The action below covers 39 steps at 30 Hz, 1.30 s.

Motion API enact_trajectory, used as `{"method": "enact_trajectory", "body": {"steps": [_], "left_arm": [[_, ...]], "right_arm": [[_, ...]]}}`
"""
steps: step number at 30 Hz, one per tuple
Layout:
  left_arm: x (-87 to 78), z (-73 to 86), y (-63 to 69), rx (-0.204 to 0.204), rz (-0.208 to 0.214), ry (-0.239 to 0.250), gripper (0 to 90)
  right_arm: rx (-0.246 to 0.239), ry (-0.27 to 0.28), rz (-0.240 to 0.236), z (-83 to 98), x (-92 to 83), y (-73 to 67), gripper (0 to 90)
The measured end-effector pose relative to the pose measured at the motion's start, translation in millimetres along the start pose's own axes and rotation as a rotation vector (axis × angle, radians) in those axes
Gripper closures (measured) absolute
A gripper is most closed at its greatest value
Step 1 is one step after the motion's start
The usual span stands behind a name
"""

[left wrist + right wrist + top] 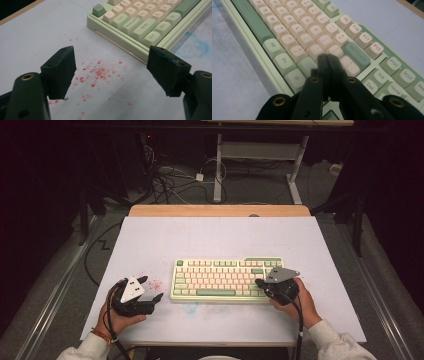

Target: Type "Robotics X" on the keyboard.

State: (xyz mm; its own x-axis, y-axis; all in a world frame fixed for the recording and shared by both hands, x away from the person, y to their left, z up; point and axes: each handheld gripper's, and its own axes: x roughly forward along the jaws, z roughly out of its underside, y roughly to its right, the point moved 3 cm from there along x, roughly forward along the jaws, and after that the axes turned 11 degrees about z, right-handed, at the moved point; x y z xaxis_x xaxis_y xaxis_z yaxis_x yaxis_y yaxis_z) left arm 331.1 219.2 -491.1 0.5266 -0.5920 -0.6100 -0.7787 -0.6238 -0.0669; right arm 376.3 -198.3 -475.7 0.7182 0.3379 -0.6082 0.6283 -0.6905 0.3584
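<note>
A pale green keyboard (226,279) with cream and green keys lies in the middle of the white table top. My right gripper (259,282) sits over its right end, jaws pressed together with nothing between them. In the right gripper view my right gripper (327,56) has its tips just above the keys (317,32) near the Enter and Shift area; touch cannot be told. My left gripper (150,288) rests to the left of the keyboard, open. Seen in the left gripper view, my left gripper (111,61) stands wide over red crumbs (98,72), with the keyboard's (140,23) left corner beyond.
A white sheet (220,237) covers the table, with a wooden edge (220,210) at the back. A faint blue smudge (197,45) marks the sheet in front of the keyboard. Cables (170,177) and a desk frame (260,162) stand on the floor beyond.
</note>
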Motion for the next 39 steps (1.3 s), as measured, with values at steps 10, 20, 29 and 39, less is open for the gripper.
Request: {"method": "enact_trajectory", "body": {"steps": [10,20,29,39], "left_arm": [[-2.9,-0.8,0.5,-0.001,0.015,-0.002,39.1],[-8.7,-8.3,1.2,-0.023,0.118,0.021,87.9],[10.7,-32.5,5.9,0.002,0.155,-0.025,88.0],[37.8,-69.9,11.4,0.035,0.205,-0.031,88.0]], "right_arm": [[0.014,0.005,-0.005,7.0,1.0,-3.4,90.0],[0.02,0.018,0.003,9.5,-0.2,-3.6,90.0],[0.021,0.018,0.009,9.8,-0.3,-4.5,90.0],[0.012,0.017,0.029,9.4,-0.6,-6.7,90.0]]}}
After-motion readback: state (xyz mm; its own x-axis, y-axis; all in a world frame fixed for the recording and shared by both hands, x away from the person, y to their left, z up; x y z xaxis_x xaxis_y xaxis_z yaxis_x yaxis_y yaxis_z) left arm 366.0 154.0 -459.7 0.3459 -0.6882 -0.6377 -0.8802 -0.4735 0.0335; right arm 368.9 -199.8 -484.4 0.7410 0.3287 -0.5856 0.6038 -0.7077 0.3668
